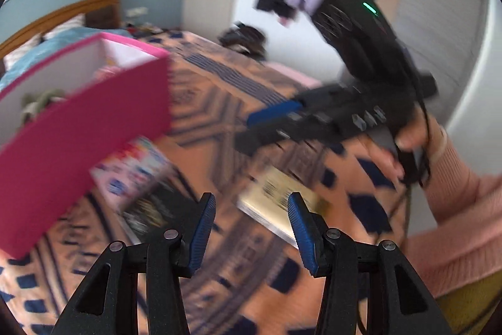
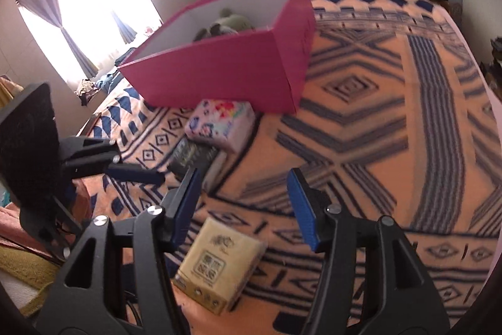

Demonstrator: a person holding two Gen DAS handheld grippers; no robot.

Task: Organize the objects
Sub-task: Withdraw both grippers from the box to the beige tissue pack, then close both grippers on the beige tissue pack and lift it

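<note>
L gripper [image 1: 251,218]: fingers apart, holds nothing.
R gripper [image 2: 244,203]: fingers apart, over tan box [image 2: 216,269].
Pink box [image 2: 226,52]: on bed, maybe a soft toy [image 2: 226,24] inside.

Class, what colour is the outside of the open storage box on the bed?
Deep pink (magenta) outside, with a pale interior; the right wrist view shows it best.

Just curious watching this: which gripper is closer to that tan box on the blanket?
The right gripper: the tan box lies just beneath its open fingers. The left gripper hovers farther back, near the dark book.
</note>
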